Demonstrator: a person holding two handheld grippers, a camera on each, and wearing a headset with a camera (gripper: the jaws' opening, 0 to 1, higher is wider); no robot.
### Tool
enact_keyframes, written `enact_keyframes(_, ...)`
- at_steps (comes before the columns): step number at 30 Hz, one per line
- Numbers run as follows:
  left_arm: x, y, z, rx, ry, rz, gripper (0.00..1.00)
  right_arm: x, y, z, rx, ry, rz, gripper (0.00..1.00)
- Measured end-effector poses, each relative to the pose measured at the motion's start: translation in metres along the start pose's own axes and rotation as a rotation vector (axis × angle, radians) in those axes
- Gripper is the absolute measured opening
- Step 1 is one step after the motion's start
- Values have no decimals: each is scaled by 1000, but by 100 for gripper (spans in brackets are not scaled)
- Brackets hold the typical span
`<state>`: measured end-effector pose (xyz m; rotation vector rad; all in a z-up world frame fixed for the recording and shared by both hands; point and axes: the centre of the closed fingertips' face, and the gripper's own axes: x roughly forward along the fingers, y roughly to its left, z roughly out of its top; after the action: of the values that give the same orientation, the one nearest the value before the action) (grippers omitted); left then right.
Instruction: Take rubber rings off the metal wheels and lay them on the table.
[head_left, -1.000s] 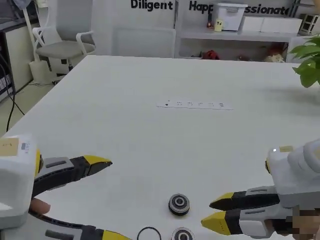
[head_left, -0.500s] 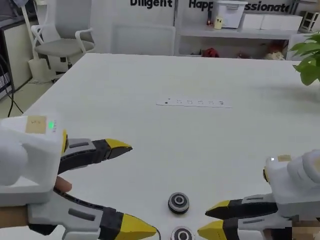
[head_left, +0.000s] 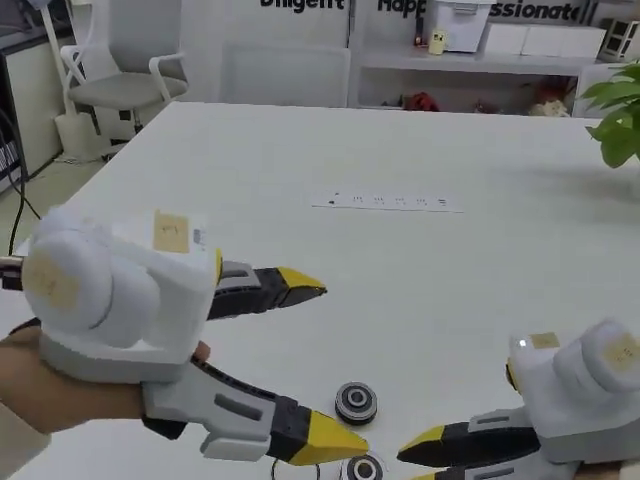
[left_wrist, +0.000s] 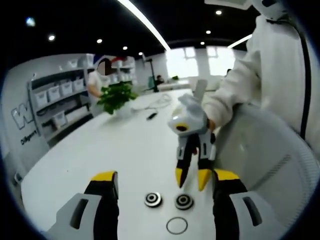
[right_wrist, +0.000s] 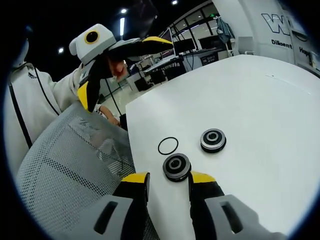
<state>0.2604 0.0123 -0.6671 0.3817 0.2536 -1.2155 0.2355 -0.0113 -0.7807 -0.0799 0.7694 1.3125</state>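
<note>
Lying near the table (right_wrist: 260, 95) edge, rubber ring (right_wrist: 168, 146), near wheel (right_wrist: 176, 166), far wheel (right_wrist: 213, 140)

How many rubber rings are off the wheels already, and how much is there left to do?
One rubber ring lies loose on the table, so that looks done. Nothing is in hand: the left tongs hang open above the table, the right tongs are open with the nearer wheel just ahead of their tips. That and the farther wheel show a dark band round the rim, so rings probably remain.
</note>
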Motion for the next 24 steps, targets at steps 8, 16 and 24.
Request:
enact_keyframes(8,25,-12,-19,-6,-11,-19,70,8,0,-8,-67,33,-10,27)
enact_keyframes(16,38,-26,-37,38,18,-51,62,12,-6,-9,-74,30,-35,26)
enact_keyframes(24,44,-31,-54,16,29,-52,60,14,-8,-12,-53,27,-32,26)
